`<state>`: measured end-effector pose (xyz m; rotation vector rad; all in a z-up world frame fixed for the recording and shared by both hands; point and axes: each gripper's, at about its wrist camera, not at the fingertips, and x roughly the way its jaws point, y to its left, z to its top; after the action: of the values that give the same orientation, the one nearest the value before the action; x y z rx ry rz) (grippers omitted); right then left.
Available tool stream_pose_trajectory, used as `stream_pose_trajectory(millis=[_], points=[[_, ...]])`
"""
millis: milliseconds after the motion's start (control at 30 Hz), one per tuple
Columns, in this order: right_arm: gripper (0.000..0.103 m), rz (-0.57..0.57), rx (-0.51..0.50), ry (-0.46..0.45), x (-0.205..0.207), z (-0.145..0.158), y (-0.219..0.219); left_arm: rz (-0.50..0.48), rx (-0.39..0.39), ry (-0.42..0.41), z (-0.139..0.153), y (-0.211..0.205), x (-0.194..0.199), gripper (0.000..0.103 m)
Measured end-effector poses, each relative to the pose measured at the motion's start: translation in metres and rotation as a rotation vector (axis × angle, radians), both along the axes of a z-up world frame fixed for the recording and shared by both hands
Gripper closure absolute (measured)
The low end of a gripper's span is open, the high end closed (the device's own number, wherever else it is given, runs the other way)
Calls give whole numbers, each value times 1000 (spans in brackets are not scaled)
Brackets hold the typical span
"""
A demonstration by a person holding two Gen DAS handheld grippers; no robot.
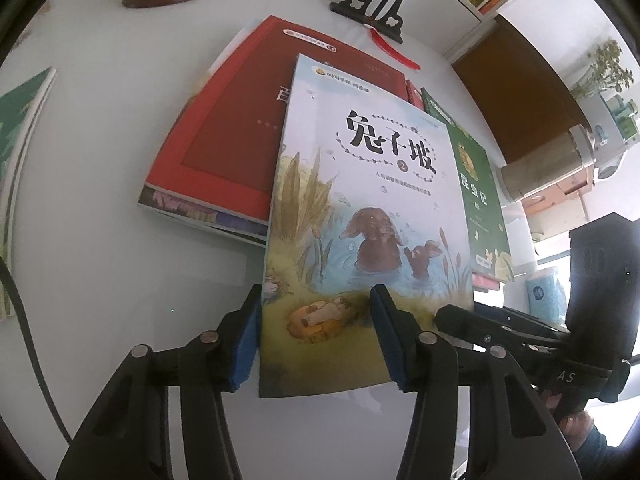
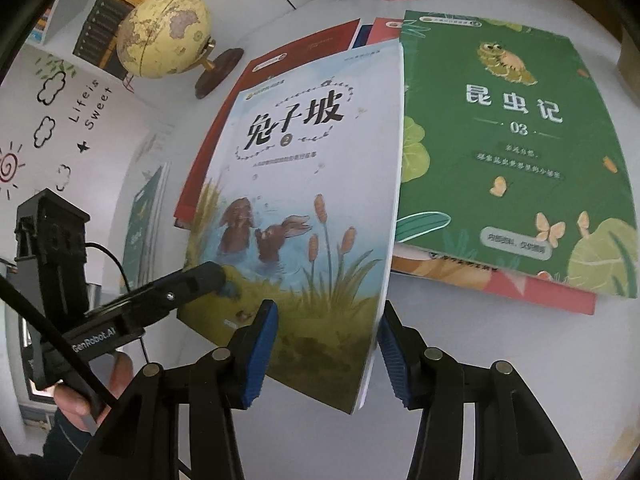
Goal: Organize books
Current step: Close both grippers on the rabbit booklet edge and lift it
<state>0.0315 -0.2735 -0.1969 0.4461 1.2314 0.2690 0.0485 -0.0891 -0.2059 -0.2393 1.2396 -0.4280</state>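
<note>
1. Left wrist camera looks steeply down along its blue-padded fingers (image 1: pixel 246 344), close over the white table (image 1: pixel 100 240).
2. Right wrist camera does likewise from the right side.
3. Both share the rabbit book (image 1: pixel 360 216) (image 2: pixel 304 208), green book (image 1: pixel 480 192) (image 2: pixel 512 140), red book (image 1: pixel 224 140) (image 2: pixel 224 128).

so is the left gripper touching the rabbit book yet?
Touching. In the right wrist view a fingertip of the left gripper lies on the lower left corner of the rabbit book, with no gap showing.
</note>
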Motion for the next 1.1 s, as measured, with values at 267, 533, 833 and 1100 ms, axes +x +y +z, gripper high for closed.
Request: stream_pose_trajectory(millis=[267,533,833,1100], points=[[73,8,-41,-92,-10,23,-2,-19,3,-81,27,-2,-13,78],[73,-29,33,-28,-7,3,-16,-37,-72,-64,32,-11,-14,78],[57,-88,208,44,-4,-17,-38,-25,-129,-1,19,-18,-9,89],[80,-57,232,10,-17,-11,-34,-13,-83,-19,23,-17,-11,90]])
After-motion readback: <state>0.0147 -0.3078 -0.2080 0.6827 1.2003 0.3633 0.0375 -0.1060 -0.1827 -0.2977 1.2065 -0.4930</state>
